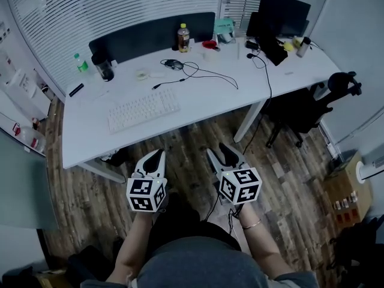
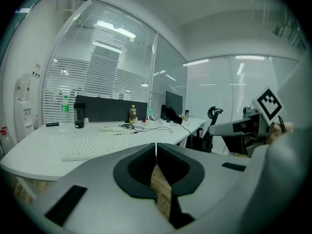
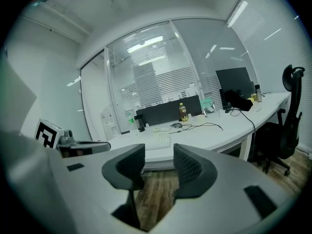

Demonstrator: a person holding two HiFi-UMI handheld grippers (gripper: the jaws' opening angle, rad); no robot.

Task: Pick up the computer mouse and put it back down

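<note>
Lying on smooth white desk (image 1: 204, 98), rounded dark mouse (image 1: 173, 64), looping black cable (image 1: 211, 72)

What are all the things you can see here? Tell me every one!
desk: one, white, centre
keyboard: one, white, desk's near left
computer mouse: one, dark, behind the keyboard, cabled
drink bottle: one, amber, desk's back edge
green-capped bottle: one, clear, desk's far left
monitor: one, black, desk's far right
office chair: one, black, right of the desk
left gripper: one, grey, shut, empty, over the floor
right gripper: one, grey, open, empty, beside it
</note>
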